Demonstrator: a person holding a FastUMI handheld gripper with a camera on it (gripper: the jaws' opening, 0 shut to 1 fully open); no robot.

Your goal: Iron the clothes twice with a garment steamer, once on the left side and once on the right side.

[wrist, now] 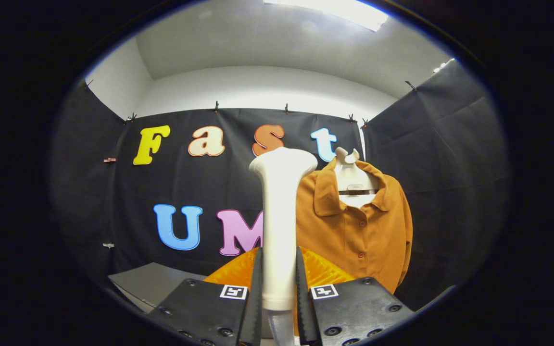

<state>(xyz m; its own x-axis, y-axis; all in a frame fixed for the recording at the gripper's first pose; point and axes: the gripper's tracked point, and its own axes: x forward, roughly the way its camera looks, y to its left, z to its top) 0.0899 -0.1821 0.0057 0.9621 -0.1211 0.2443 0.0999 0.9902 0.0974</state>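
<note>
Gripper [279,283] clamped on steamer [279,216], both fingers pressing its handle, long axis upright w/ head on top. Shirt [358,230] hangs beyond, off to the right; prob. not touching yet.

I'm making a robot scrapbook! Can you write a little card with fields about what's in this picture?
Held tool: white plastic garment steamer, upright, its wide head on top
Gripper: gripper shut on the steamer's handle, one finger on each side
Clothing: orange button-up shirt on a pale hanger, beyond the fingers, beside the steamer
Ironing: steamer head not visibly touching the shirt
</note>
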